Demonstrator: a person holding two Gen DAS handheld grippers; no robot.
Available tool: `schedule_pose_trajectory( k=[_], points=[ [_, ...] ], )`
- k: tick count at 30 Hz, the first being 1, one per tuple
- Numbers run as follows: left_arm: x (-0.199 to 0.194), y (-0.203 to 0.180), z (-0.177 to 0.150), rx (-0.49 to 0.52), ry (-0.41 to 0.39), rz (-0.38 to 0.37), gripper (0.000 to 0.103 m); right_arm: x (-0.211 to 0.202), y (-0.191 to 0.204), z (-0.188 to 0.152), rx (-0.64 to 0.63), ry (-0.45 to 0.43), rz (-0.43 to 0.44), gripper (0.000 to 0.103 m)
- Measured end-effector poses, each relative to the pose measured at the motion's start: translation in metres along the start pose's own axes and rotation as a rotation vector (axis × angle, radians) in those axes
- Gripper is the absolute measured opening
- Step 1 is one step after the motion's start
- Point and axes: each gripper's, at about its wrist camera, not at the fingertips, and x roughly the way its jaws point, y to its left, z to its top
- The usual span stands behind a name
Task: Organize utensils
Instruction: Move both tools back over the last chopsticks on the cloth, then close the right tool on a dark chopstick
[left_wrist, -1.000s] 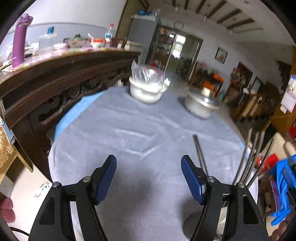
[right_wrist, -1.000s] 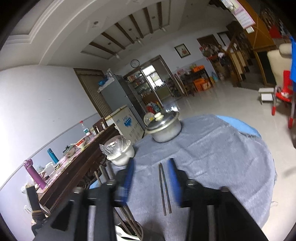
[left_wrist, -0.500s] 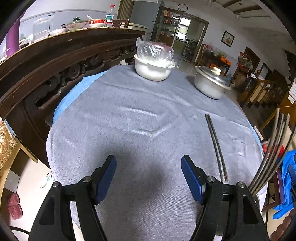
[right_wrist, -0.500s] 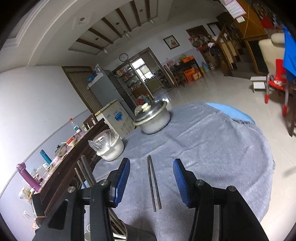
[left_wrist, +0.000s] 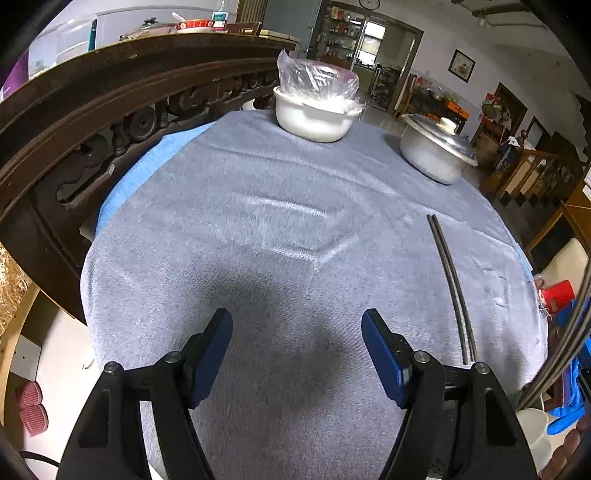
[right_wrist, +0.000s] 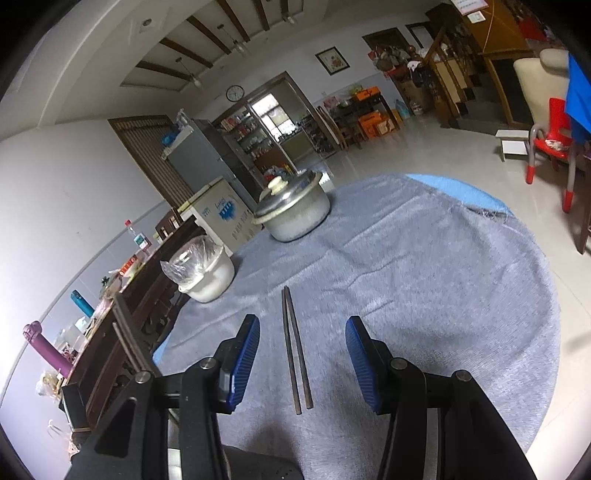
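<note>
A pair of dark chopsticks (left_wrist: 451, 284) lies side by side on the grey tablecloth (left_wrist: 258, 229), right of my left gripper (left_wrist: 297, 328). In the right wrist view the chopsticks (right_wrist: 293, 350) lie between the fingers of my right gripper (right_wrist: 303, 332), which hovers above them. Both grippers are open and empty. Several more dark chopsticks (left_wrist: 565, 347) stand up at the right edge of the left wrist view, above a white holder (left_wrist: 532, 424) that is mostly hidden.
A white bowl covered with plastic film (left_wrist: 316, 107) and a lidded metal pot (left_wrist: 436, 151) stand at the table's far side. A carved dark wooden sideboard (left_wrist: 110, 99) runs along the left. A red plastic chair (right_wrist: 550, 147) stands on the floor to the right.
Both grippers have tilted down toward the table. The right gripper has moved in over the lying chopsticks, which now sit between its fingers. Both stay open.
</note>
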Motion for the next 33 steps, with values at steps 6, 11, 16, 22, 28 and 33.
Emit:
schedule_pose_trajectory(
  k=[6, 11, 16, 22, 28, 33],
  points=[
    [0.018, 0.005, 0.001, -0.003, 0.031, 0.007, 0.073, 0.023, -0.007, 0.0, 0.007, 0.052, -0.02, 0.052],
    [0.032, 0.007, 0.004, -0.005, 0.055, 0.005, 0.073, 0.053, -0.01, 0.002, 0.005, 0.127, -0.014, 0.052],
    [0.042, 0.008, 0.011, -0.008, 0.063, -0.002, 0.073, 0.106, 0.005, 0.008, -0.085, 0.256, 0.033, 0.05],
    [0.055, 0.008, 0.014, -0.009, 0.085, -0.007, 0.073, 0.174, 0.023, 0.01, -0.208, 0.386, 0.041, 0.03],
    [0.063, 0.008, 0.019, -0.018, 0.097, -0.013, 0.073, 0.216, 0.036, -0.005, -0.3, 0.45, -0.017, 0.024],
    [0.065, 0.004, 0.022, -0.01, 0.099, -0.029, 0.073, 0.227, 0.04, -0.013, -0.366, 0.472, -0.076, 0.015]
  ],
)
